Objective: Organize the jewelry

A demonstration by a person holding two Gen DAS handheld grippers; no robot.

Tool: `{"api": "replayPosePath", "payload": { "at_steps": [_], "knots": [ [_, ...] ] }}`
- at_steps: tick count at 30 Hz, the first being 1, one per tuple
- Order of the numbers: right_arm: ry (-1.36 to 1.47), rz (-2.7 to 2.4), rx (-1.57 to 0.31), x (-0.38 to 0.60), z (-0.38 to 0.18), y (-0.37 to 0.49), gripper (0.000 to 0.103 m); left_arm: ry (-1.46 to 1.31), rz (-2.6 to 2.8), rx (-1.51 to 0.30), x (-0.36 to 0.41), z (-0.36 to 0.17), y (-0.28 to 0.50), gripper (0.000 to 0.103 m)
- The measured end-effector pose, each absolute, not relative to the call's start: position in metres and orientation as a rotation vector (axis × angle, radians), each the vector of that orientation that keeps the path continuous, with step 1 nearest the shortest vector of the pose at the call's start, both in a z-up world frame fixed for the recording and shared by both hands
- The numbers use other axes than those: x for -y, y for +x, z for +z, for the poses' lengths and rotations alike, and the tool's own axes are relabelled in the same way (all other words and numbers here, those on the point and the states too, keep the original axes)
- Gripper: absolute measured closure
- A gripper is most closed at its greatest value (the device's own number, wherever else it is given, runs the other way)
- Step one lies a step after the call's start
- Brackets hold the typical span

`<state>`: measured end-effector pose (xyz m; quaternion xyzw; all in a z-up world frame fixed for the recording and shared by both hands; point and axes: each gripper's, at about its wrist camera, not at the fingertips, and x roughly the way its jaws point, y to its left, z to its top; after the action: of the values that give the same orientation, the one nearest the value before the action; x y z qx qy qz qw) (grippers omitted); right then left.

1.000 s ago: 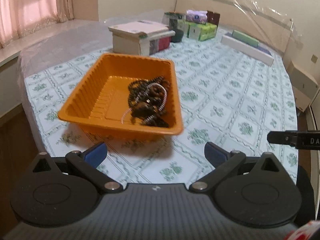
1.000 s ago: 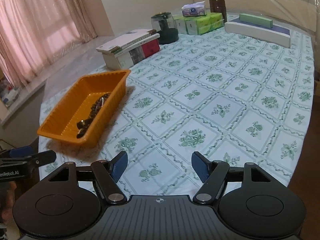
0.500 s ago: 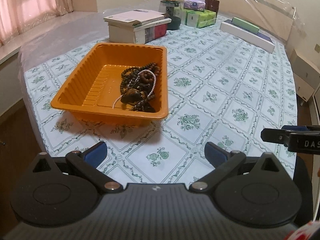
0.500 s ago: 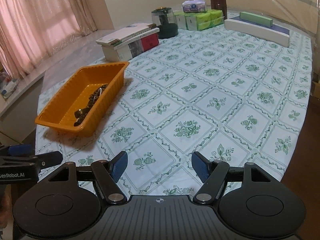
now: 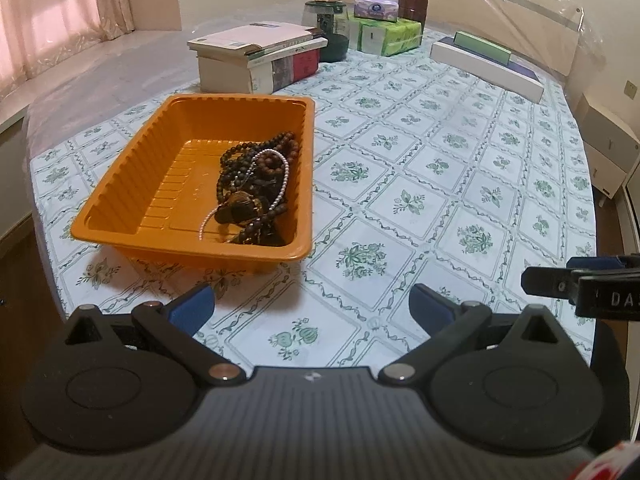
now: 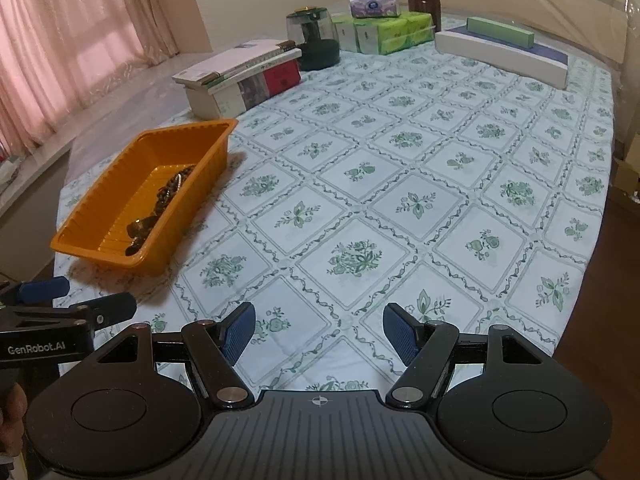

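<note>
An orange plastic tray (image 5: 120,184) sits on the patterned tablecloth at the left; it also shows in the right wrist view (image 6: 100,196). In it lies a tangle of dark bead strands and a white pearl strand (image 5: 256,192), seen as dark beads in the right wrist view (image 6: 160,204). My left gripper (image 5: 312,308) is open and empty, held short of the tray's near right corner. My right gripper (image 6: 319,330) is open and empty over bare cloth, to the right of the tray.
A stack of books (image 5: 256,56), a dark jar (image 5: 326,28), green tissue packs (image 5: 388,34) and a long white box (image 5: 488,68) stand along the far side. The table's near edge runs just below both grippers. A cabinet (image 5: 608,140) stands to the right.
Both grippers have drawn back from the tray and risen slightly, so the tray looks farther and more of the table shows. Both stay open. The jewelry has not moved.
</note>
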<state>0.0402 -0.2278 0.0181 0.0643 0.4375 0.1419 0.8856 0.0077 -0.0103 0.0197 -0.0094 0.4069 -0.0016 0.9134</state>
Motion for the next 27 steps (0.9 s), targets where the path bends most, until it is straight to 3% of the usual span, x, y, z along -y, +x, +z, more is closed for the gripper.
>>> {"api": "replayPosePath", "payload": {
  "at_steps": [27],
  "knots": [
    [0.124,0.29,-0.918,0.2237,0.02,0.0442,0.032,-0.004,-0.028,-0.852,0.0156,0.0166,0.0167,0.0]
  ]
}}
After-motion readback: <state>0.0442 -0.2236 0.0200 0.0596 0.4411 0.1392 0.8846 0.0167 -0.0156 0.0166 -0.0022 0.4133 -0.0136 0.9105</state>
